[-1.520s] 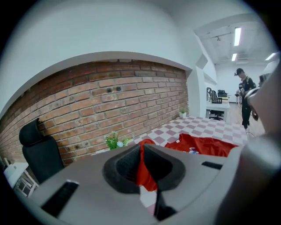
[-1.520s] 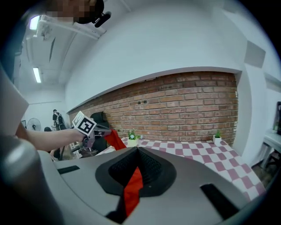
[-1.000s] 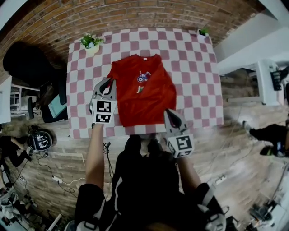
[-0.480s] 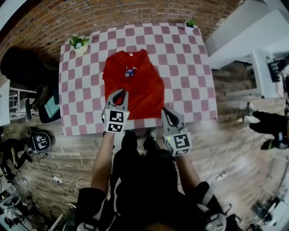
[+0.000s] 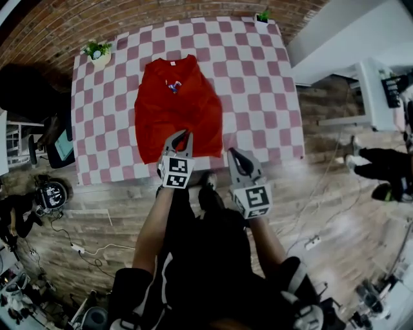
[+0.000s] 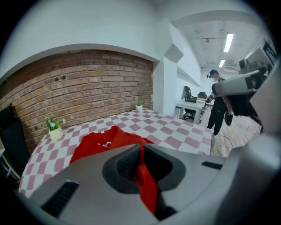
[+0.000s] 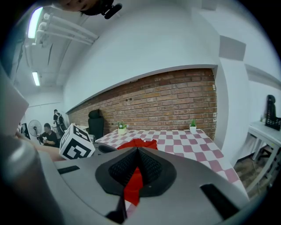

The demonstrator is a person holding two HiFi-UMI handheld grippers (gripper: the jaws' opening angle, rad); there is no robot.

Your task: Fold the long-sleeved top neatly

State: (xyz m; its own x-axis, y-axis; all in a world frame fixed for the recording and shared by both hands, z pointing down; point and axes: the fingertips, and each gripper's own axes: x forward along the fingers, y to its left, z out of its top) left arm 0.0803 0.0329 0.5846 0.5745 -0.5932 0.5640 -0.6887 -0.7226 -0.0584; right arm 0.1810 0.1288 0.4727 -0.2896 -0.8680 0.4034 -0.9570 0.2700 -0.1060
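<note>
Grip looked solid on both sides: left gripper (image 5: 181, 136) was clamped onto a pinch of the red top (image 5: 171, 103) at its near hem, and right gripper (image 5: 232, 153) was closed on the hem's other corner, with red cloth showing between each pair of jaws. Top itself lay flat on the checked table (image 5: 258, 97), collar toward the brick wall, near hem right at the table edge. My worry: both pinches looked thin, so a quick lift could let one corner slip and the fold would land crooked, or an uneven pull could drag the whole thing off the edge. Flower pot (image 5: 97, 51) at the far left corner and small plant (image 5: 262, 15) at the far right sat well apart from the top, so I'd say neither was in the way
</note>
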